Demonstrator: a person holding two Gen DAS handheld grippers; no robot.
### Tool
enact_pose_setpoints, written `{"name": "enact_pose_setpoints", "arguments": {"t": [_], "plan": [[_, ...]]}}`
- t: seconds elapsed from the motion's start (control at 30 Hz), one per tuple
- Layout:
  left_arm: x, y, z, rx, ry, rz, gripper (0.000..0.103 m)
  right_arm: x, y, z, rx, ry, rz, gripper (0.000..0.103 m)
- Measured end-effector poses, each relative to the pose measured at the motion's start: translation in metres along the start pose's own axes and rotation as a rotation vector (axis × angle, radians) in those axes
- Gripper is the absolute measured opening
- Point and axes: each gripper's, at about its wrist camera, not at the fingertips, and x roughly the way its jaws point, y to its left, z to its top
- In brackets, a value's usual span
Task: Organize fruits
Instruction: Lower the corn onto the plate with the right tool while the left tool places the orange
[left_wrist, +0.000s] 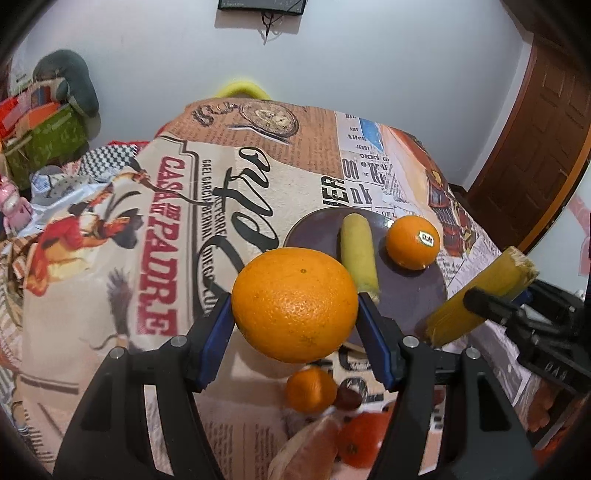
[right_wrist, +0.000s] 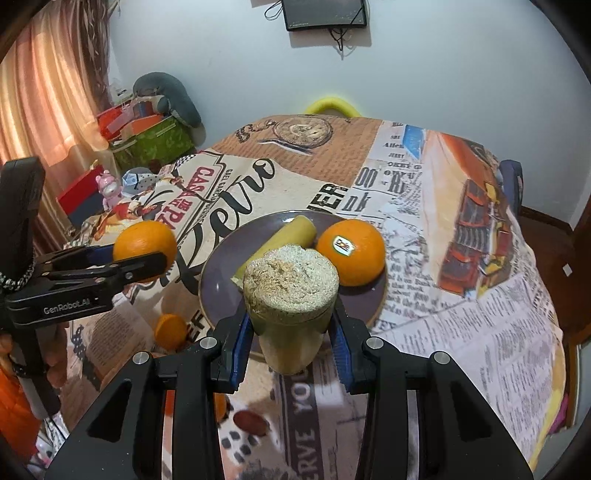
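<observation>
While left jaws clamp an orange (left_wrist: 294, 304), right jaws grip a banana piece (right_wrist: 291, 295), above plate (right_wrist: 221, 280).

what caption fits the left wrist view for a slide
Left claw holds an orange above the purple plate, which already carries a stickered orange and banana piece.

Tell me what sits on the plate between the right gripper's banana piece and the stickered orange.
Nothing: in the right wrist view the held banana piece overlaps the stickered orange, showing only bare plate. The other banana piece lies farther left.
</observation>
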Motion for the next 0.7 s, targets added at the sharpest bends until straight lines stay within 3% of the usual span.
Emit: {"name": "enact_pose_setpoints", "arguments": {"t": [0.7], "plan": [[0.070, -0.016, 0.028, 0.072, 0.083, -0.009, 0.065, 0.053, -0.004, 0.031, -0.003, 0.034, 0.025, 0.035]]}}
